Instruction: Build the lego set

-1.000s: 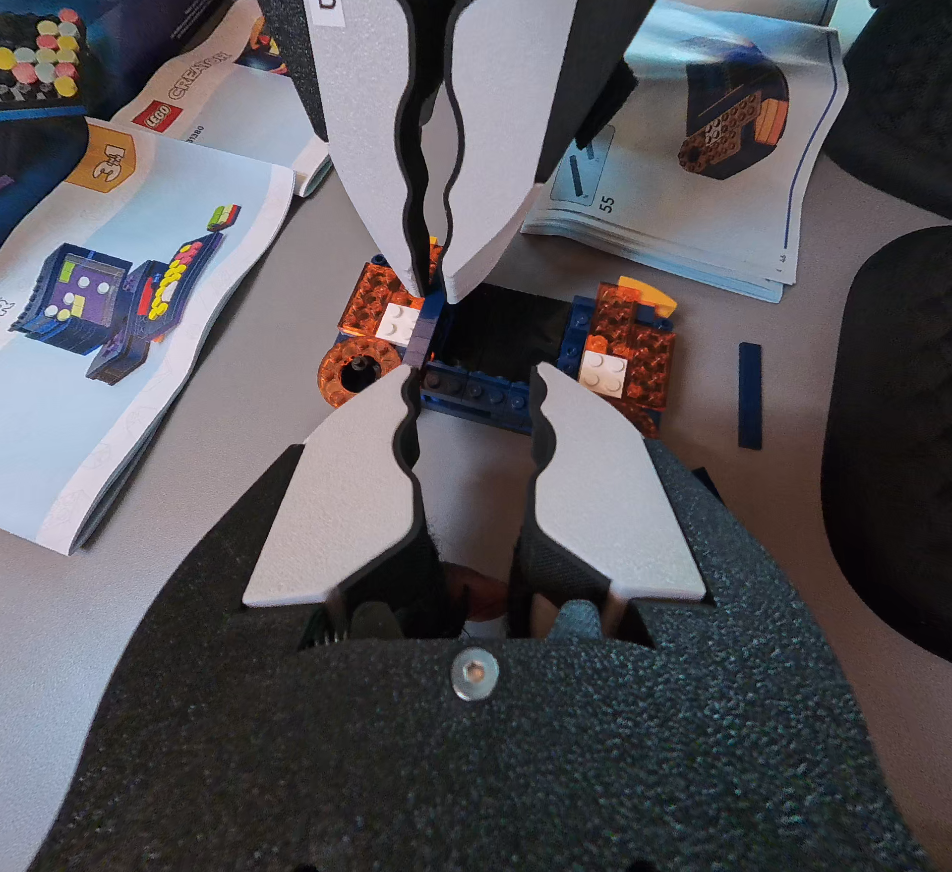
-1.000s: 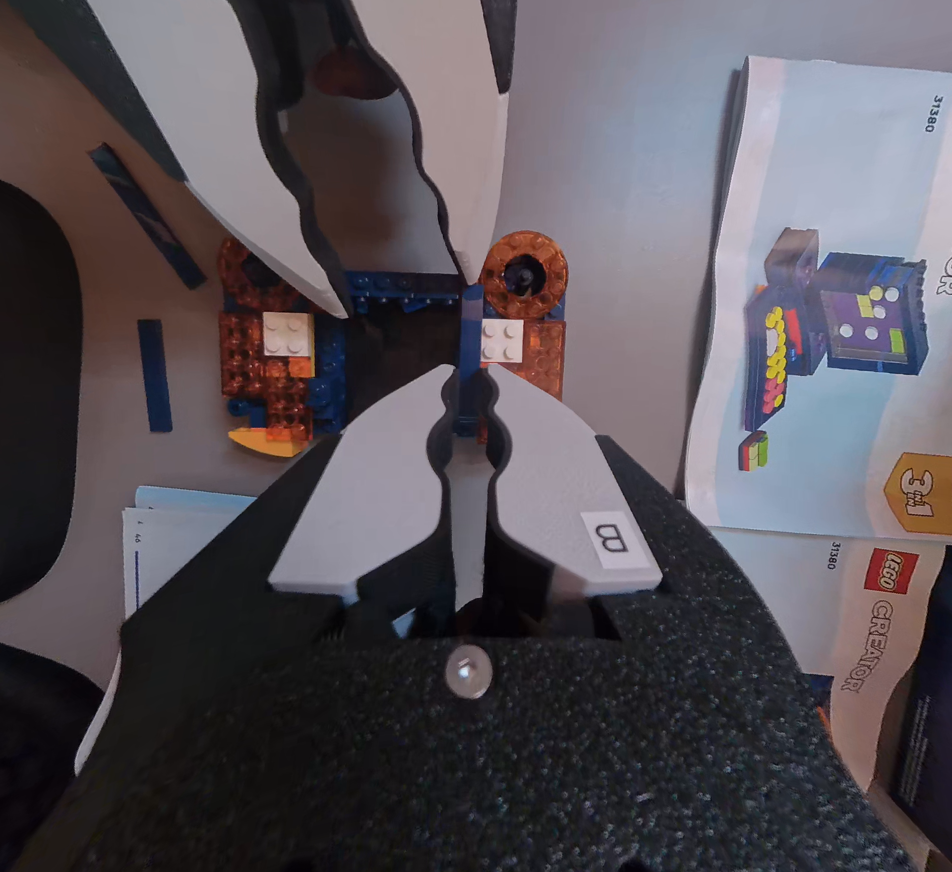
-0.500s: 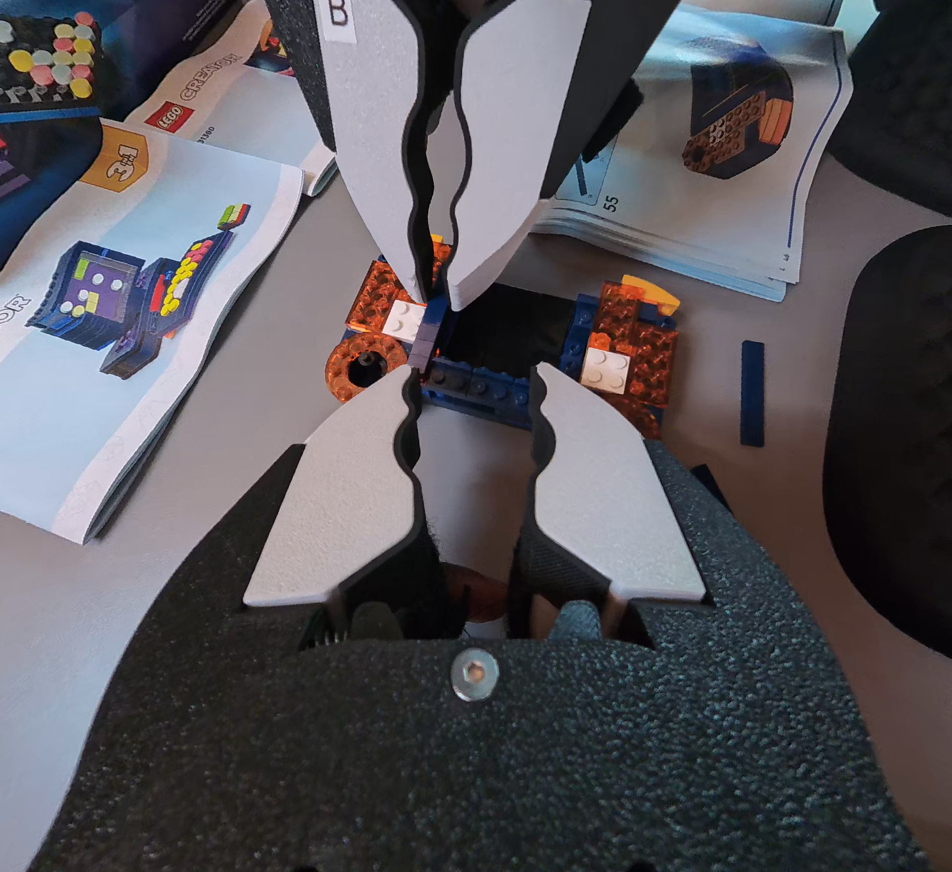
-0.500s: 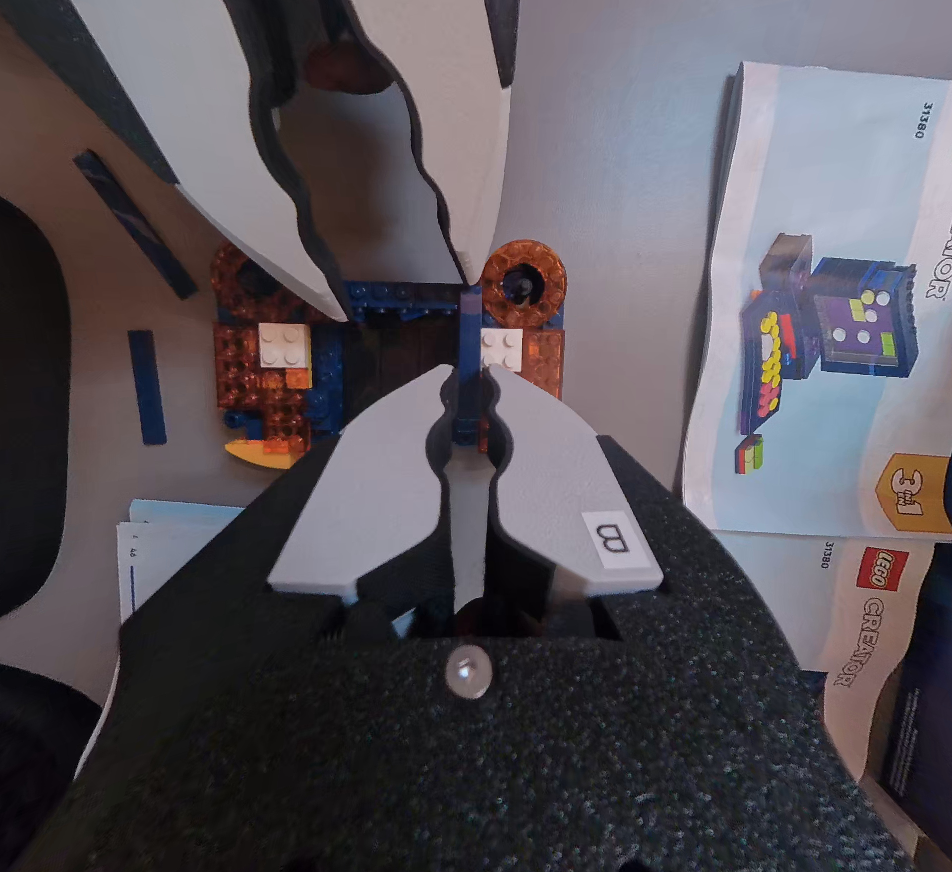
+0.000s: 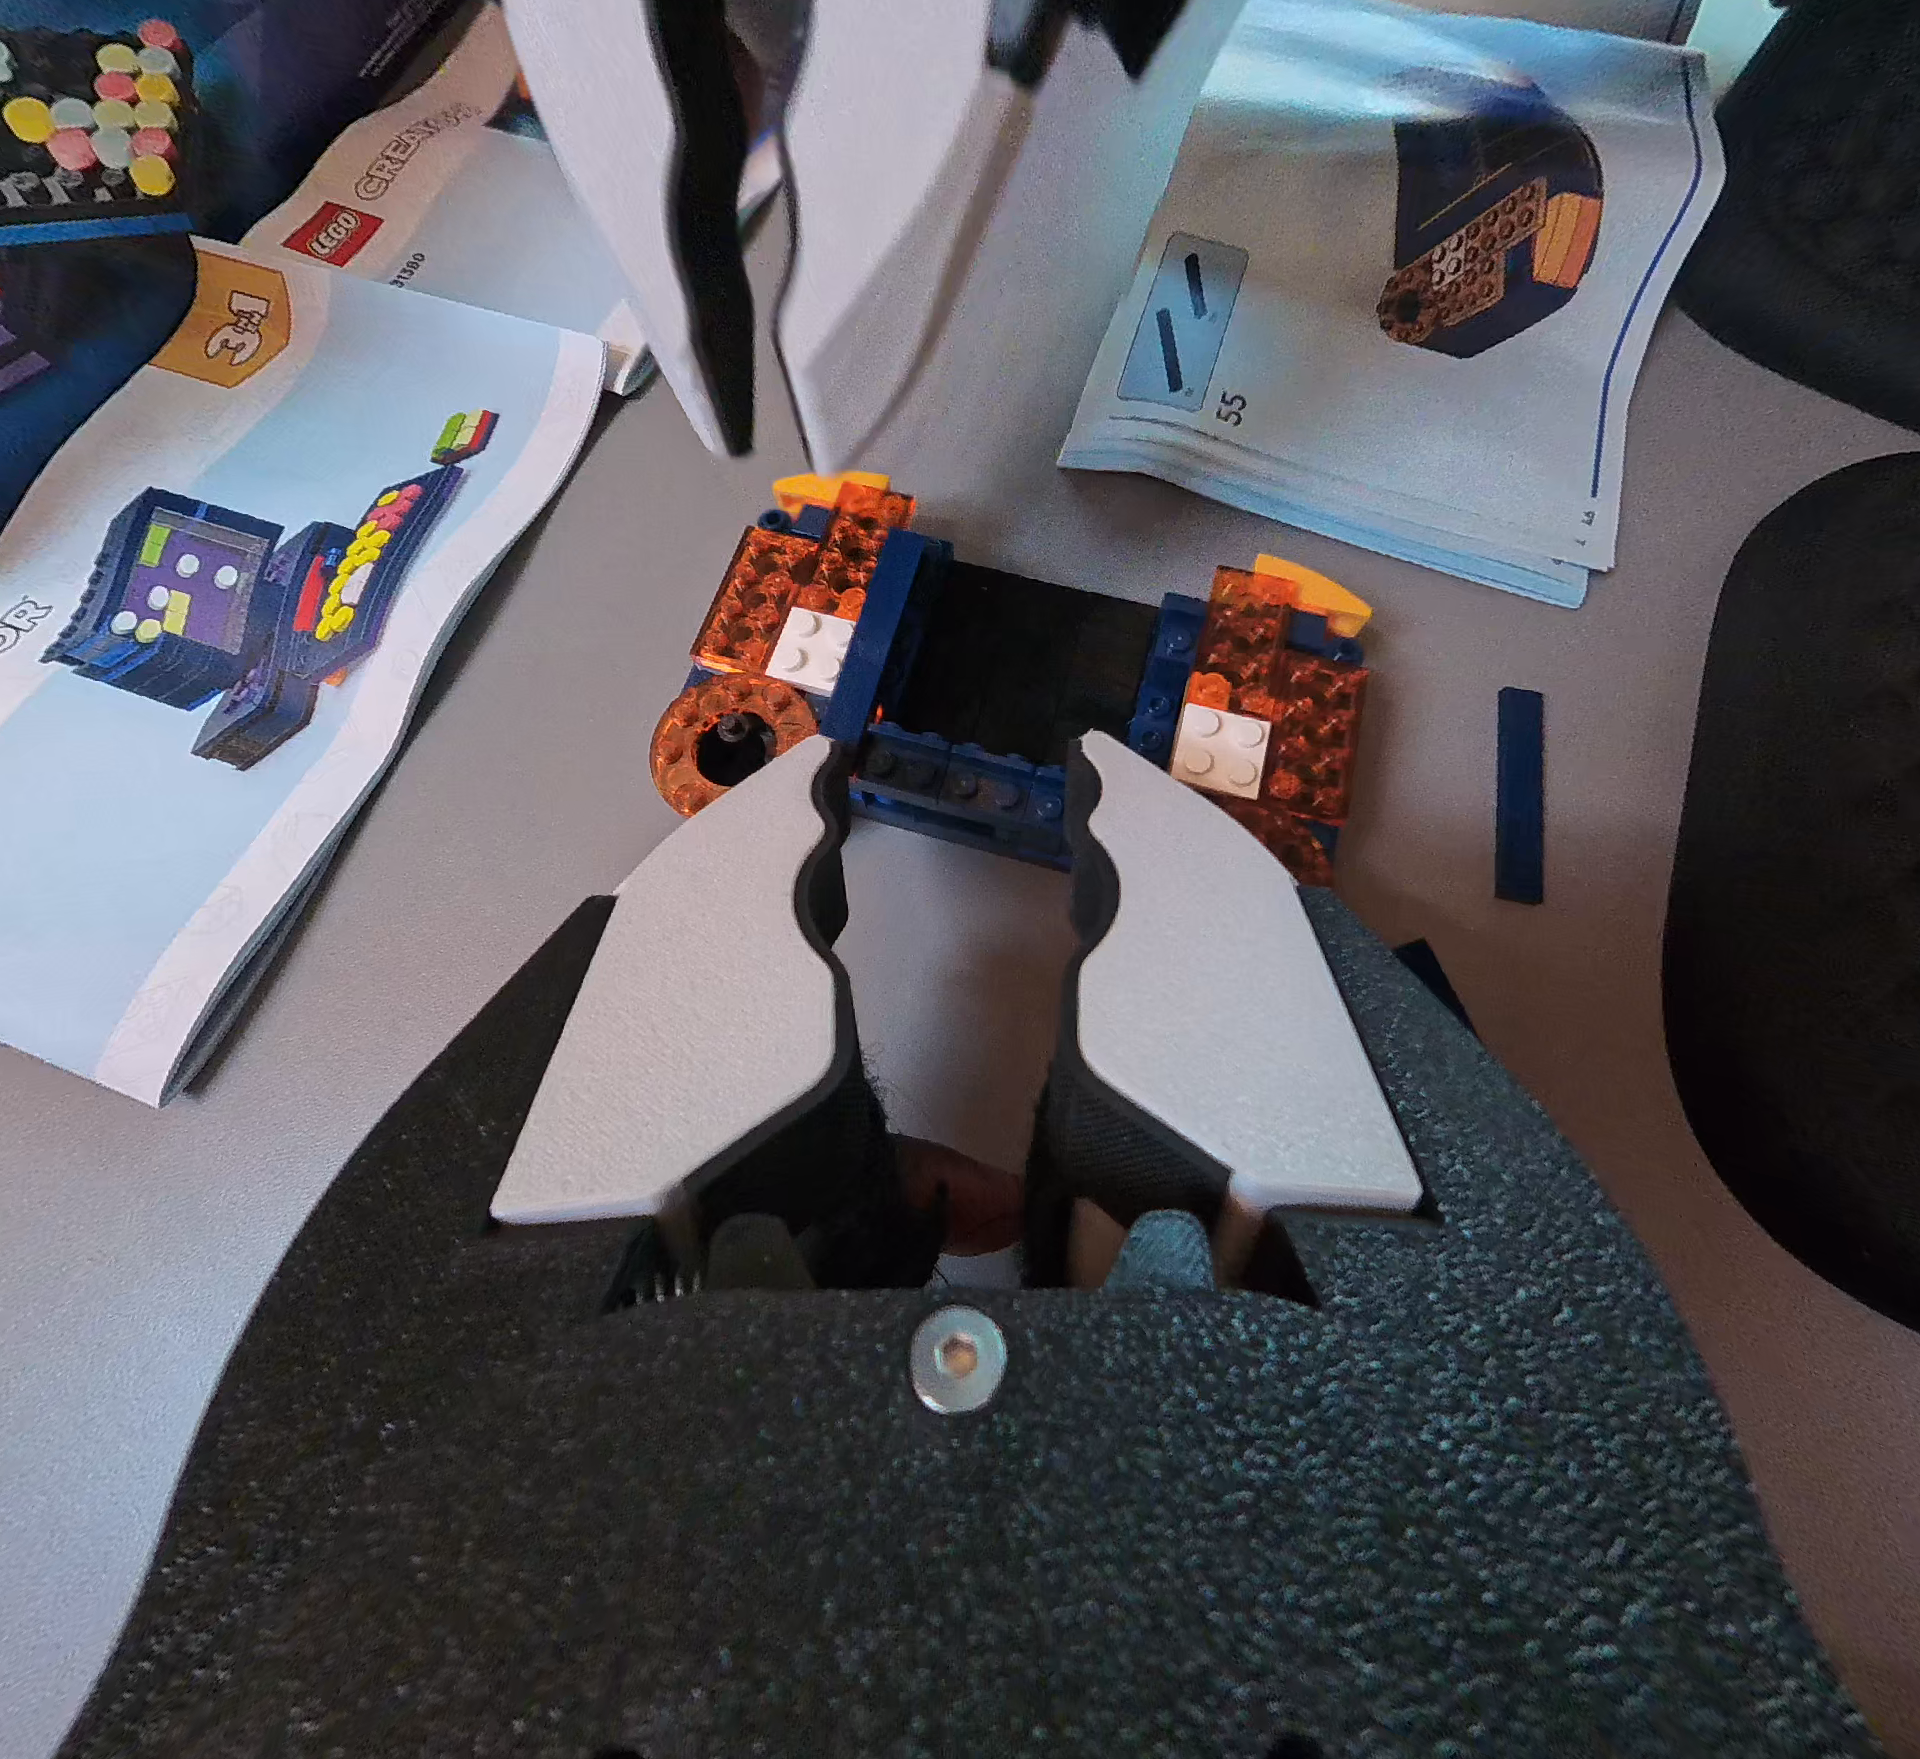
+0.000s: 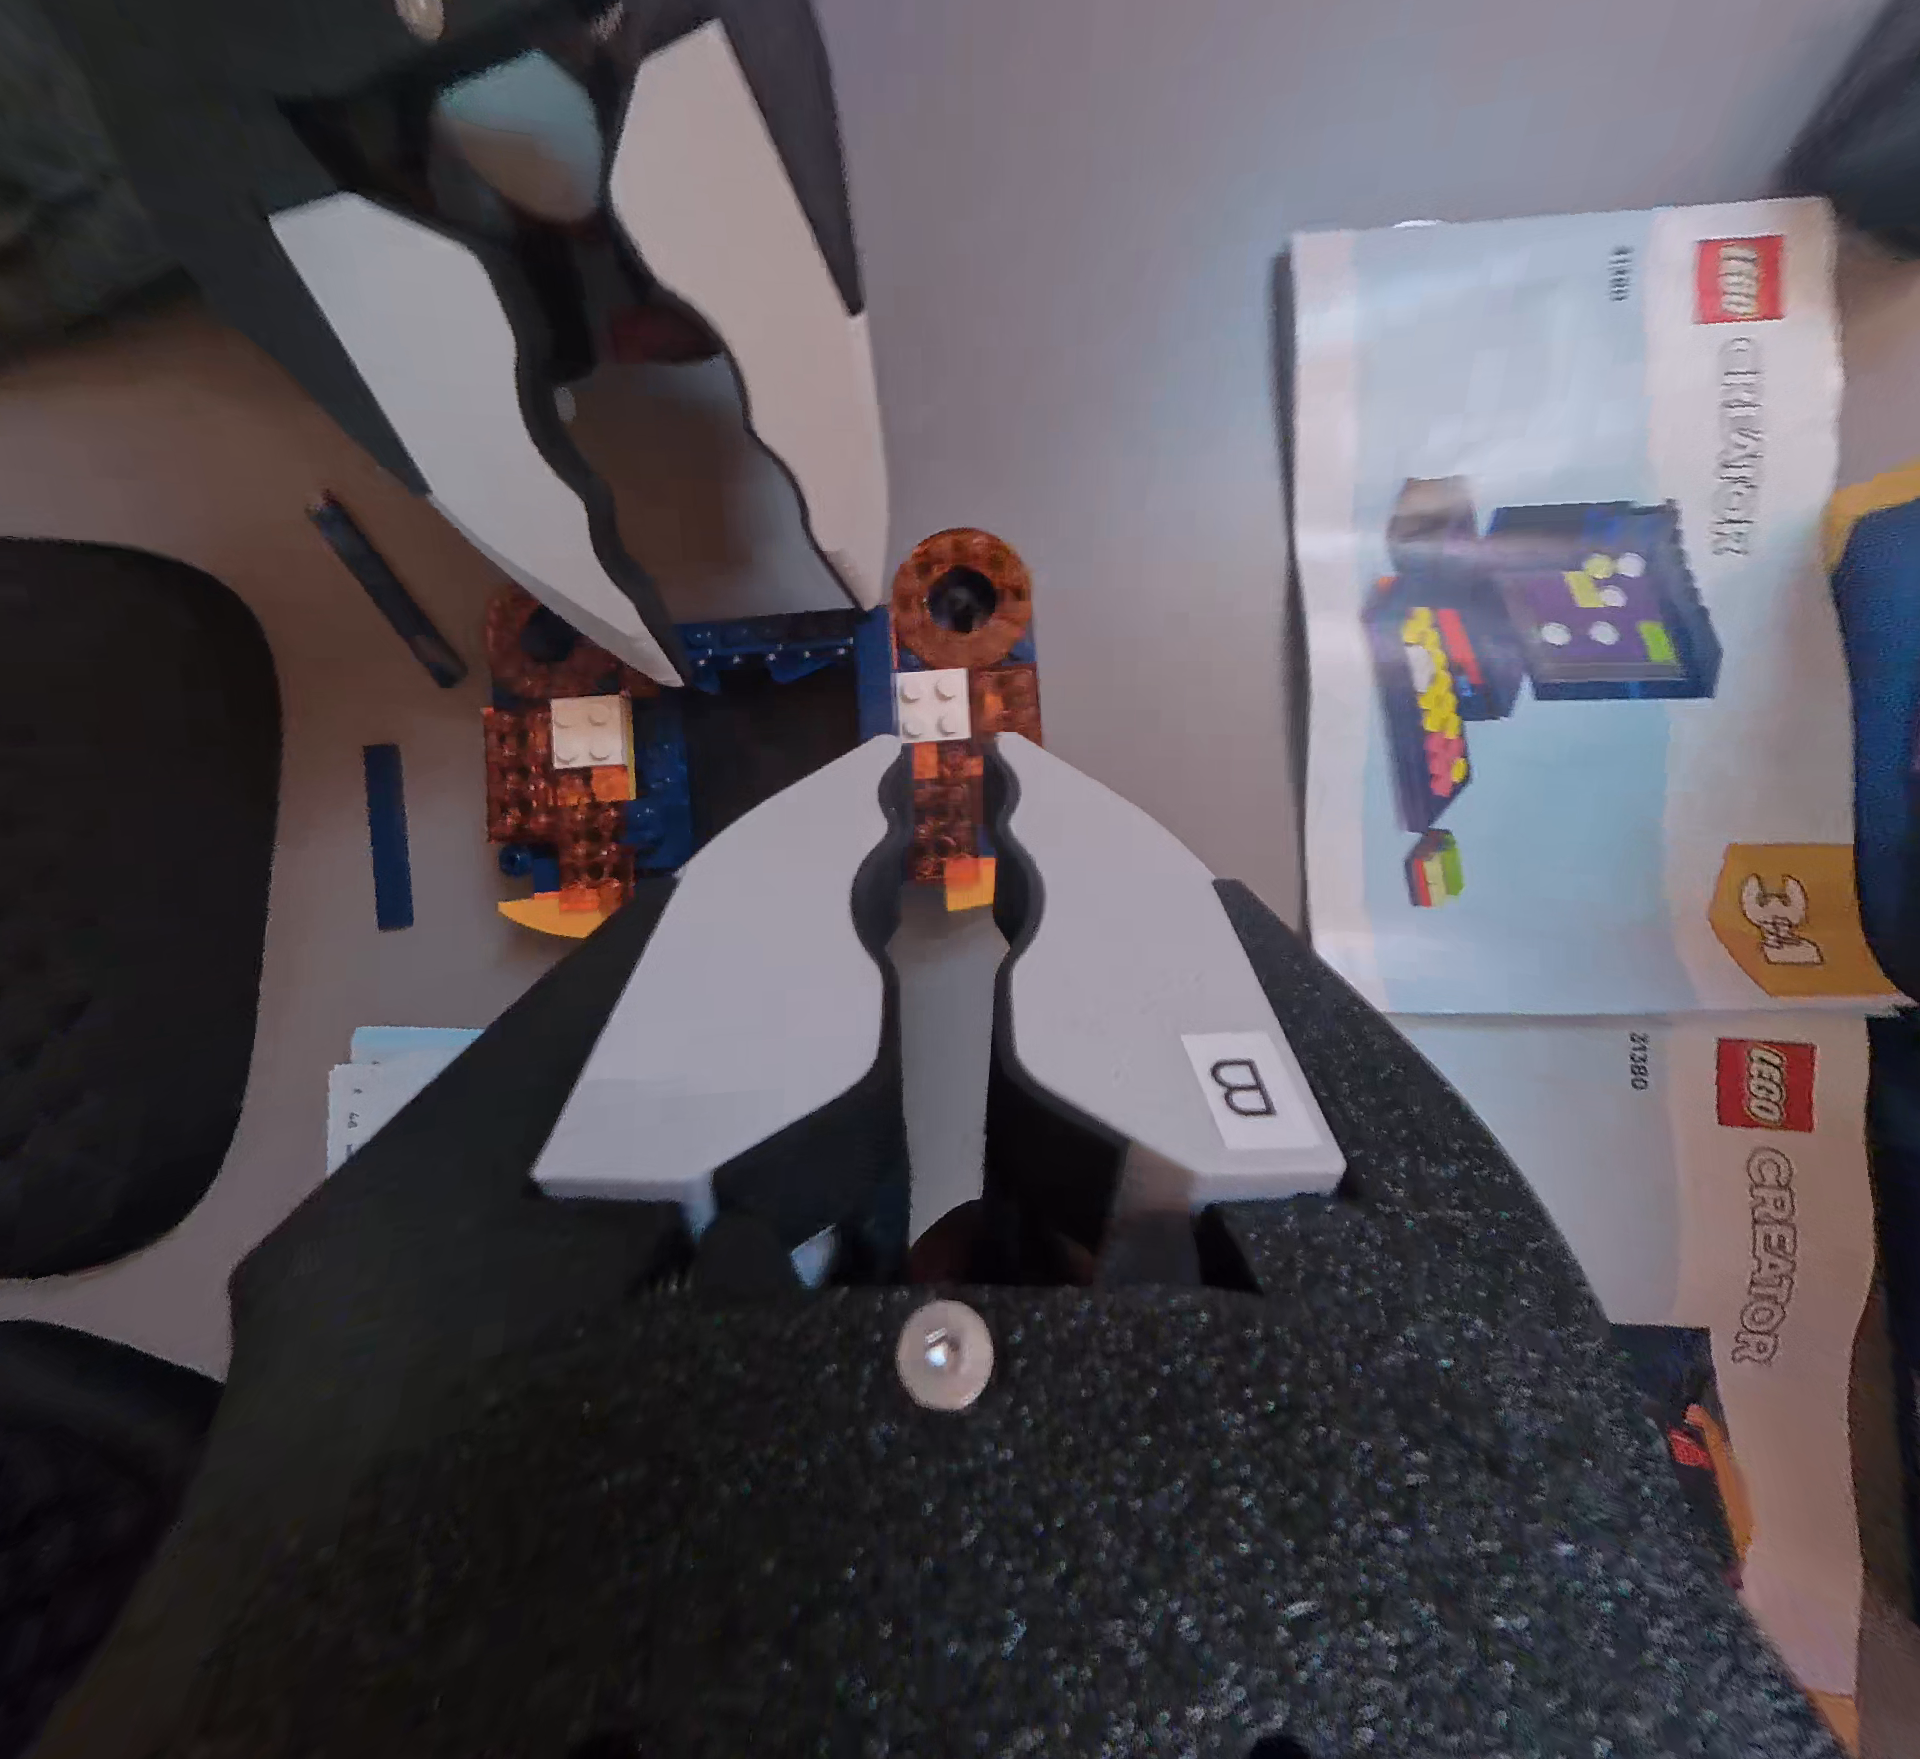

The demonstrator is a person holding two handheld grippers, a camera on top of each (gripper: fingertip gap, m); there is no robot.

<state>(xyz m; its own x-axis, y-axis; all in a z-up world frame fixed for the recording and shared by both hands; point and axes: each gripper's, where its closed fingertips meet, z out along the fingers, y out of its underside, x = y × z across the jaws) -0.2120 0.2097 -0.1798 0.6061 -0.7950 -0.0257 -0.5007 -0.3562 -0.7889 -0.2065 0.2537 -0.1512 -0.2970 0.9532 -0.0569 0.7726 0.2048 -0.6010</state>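
The left gripper [image 5: 954, 759] was held with fingers apart astride the brick model's [image 5: 1023, 670] near blue edge; beyond, the right gripper [image 5: 774, 452] hung empty above it, fingers slightly parted. Steady bracing was advisable.

Left hand-held gripper [image 5: 956, 753]: open, tips at the brick model [image 5: 1018, 670].
Bench [image 5: 582, 670]: booklets, a loose blue strip [image 5: 1519, 795].

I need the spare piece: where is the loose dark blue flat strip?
Left wrist view: the dark blue flat strip lies on the grey table, right of the orange-and-blue brick model.
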